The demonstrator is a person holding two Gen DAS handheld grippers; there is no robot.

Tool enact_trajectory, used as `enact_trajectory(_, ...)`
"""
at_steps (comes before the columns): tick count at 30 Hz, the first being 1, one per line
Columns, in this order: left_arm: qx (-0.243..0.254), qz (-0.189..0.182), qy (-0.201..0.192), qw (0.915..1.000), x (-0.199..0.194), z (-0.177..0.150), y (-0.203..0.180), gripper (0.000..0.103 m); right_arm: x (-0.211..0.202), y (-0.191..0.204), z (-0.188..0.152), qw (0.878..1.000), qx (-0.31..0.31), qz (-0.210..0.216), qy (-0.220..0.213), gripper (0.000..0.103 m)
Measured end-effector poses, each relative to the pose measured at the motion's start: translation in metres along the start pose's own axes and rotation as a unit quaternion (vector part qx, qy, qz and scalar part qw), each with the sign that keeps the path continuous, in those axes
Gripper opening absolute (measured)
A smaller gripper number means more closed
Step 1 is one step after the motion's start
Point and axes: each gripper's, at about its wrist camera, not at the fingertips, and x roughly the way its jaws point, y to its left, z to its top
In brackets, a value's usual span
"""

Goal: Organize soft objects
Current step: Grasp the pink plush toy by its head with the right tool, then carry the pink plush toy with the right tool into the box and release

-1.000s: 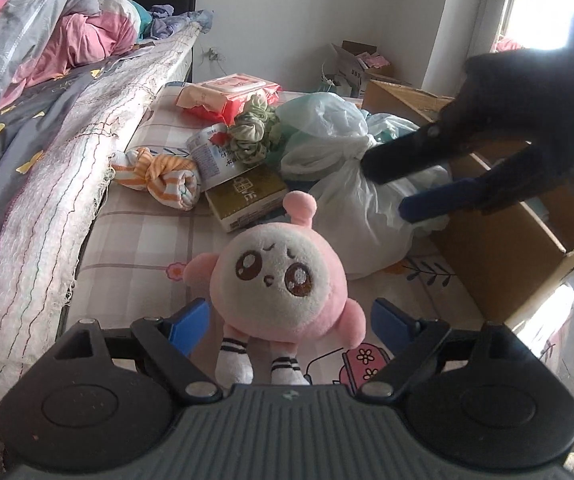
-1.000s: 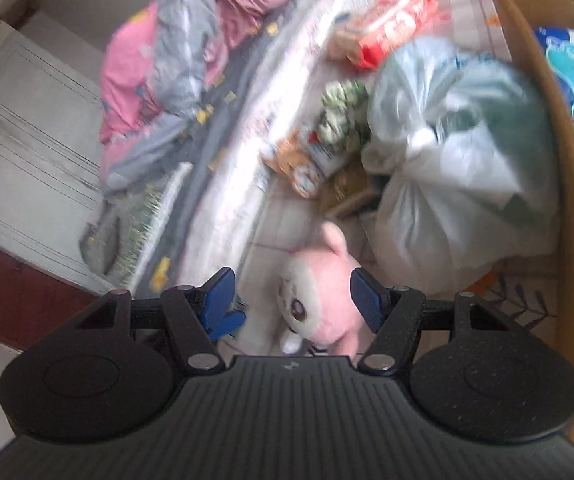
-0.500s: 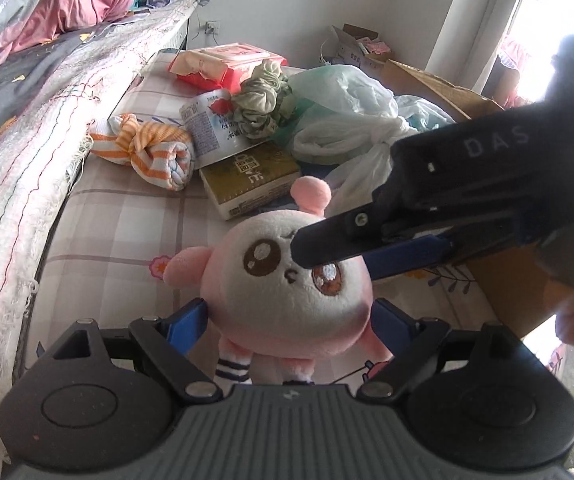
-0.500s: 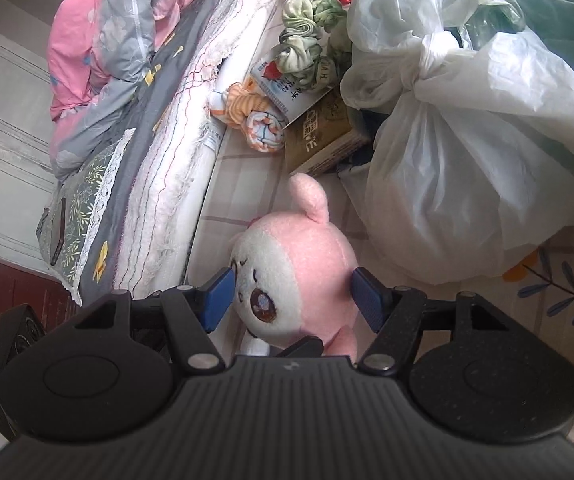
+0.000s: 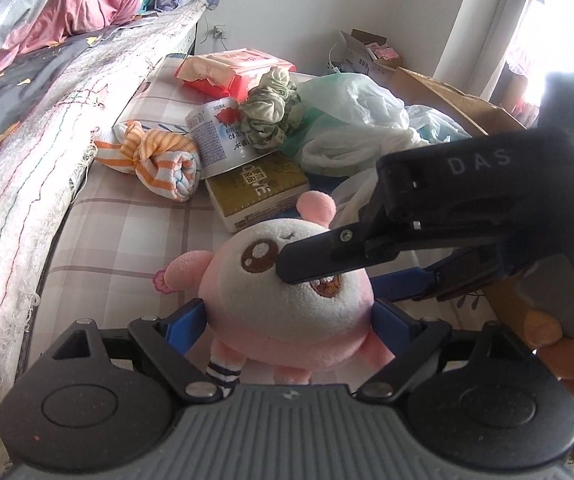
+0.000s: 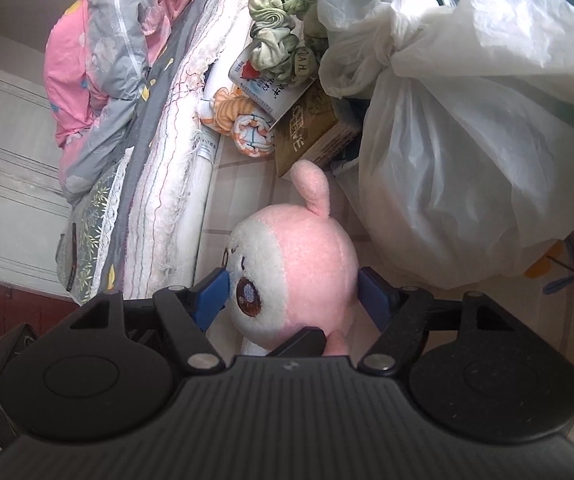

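A pink and white plush toy (image 5: 287,292) sits on the checked mat (image 5: 127,240), its head also filling the right wrist view as the plush toy (image 6: 299,264). My left gripper (image 5: 289,320) is open, its blue pads standing on either side of the toy's lower body. My right gripper (image 6: 293,292) comes in from the right over the toy's head, jaws opening, with the head between the pads. In the left wrist view one black finger of the right gripper (image 5: 311,264) crosses the toy's face. A left finger (image 6: 299,340) shows under the toy's chin.
Behind the toy lie a yellow box (image 5: 259,192), an orange striped rolled towel (image 5: 159,160), a printed packet (image 5: 217,136), green scrunched cloth (image 5: 271,112) and a pink wipes pack (image 5: 231,68). A knotted white plastic bag (image 6: 467,160) and cardboard box (image 5: 447,96) stand right. The bed (image 5: 27,100) runs along the left.
My left gripper has slid forward until the toy sits between its fingers. My right gripper has dropped from above the bag onto the toy's head and rolled.
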Motion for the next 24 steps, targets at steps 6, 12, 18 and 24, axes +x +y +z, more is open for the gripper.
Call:
enact_trajectory(6, -0.005, 0.002, -0.008, 1.0000, -0.016, -0.001, -0.001, 0.089, -0.006, 0.003, -0.010, 1.000, 0.001, 0.018, 0.000, 0.067)
enact_trajectory(12, 0.003, 0.012, -0.036, 0.9993, -0.046, 0.002, -0.009, 0.089, -0.024, 0.020, -0.017, 0.999, -0.018, 0.036, -0.008, 0.067)
enact_trajectory(18, 0.024, 0.020, -0.079, 0.9963, -0.078, 0.014, -0.030, 0.089, -0.060, 0.037, -0.021, 0.996, -0.041, 0.068, -0.037, 0.067)
enact_trajectory(24, 0.064, 0.006, -0.111, 0.9918, -0.094, 0.034, -0.066, 0.090, -0.108, 0.034, -0.024, 0.991, -0.046, 0.093, -0.087, 0.067)
